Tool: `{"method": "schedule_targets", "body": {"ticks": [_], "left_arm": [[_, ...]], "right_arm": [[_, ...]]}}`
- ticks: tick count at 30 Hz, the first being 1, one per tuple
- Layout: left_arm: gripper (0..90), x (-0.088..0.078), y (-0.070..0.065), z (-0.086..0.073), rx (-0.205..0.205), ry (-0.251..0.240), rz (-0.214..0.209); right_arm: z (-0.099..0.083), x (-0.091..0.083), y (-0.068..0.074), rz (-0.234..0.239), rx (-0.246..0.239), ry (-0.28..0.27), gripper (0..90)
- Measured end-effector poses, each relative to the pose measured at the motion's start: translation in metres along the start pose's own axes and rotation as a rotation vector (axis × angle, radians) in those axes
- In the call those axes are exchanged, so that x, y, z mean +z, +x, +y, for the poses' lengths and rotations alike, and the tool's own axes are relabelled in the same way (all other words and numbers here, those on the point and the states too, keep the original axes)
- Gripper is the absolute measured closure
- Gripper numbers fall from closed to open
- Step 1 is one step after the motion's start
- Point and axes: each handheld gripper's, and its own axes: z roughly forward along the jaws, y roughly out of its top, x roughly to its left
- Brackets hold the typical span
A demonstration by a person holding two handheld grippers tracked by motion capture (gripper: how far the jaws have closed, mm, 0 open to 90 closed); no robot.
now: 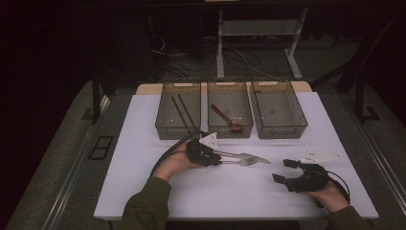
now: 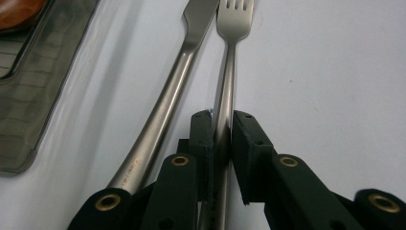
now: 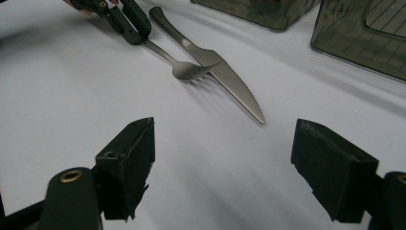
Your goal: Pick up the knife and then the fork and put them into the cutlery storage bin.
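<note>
Left gripper [image 1: 221, 158] low over the table, pointing right, jaws pinched together on a thin handle. Left hand [image 1: 179, 162] behind it, forearm slanting up from bottom. Right gripper [image 1: 283, 171] rests low, jaws wide apart, nothing between.

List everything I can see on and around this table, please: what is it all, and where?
White table top: one, under everything.
Smoky see-through plastic bins: three, in a row at the far edge.
Thin black sticks: two, in the left bin.
Reddish-brown wooden spoon: one, in the middle bin.
Silver metal fork: one, handle pinched in the left tongs.
Silver metal knife: one, lying beside the fork.
Left tongs: black, shut on the fork.
Right tongs: black, open, holding nothing.
</note>
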Motion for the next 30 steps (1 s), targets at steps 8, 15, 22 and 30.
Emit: {"method": "schedule_targets", "body": {"ticks": [8,15,22,30], "left_arm": [[71.6,0.005,0.001,0.024,0.013,0.149,0.0],[72.8,0.013,-0.002,0.035,0.014,0.178,-0.016],[81.6,0.017,-0.002,0.045,0.034,0.248,-0.015],[83.1,0.017,-0.004,0.046,0.027,0.253,-0.006]], "right_arm": [[0.0,0.0,0.0,-0.002,-0.001,0.01,23.5],[0.0,-0.001,-0.001,-0.001,-0.002,0.008,23.5],[0.0,-0.001,0.0,0.001,-0.005,0.009,23.5],[0.0,-0.001,-0.001,-0.002,-0.001,0.004,23.5]]}}
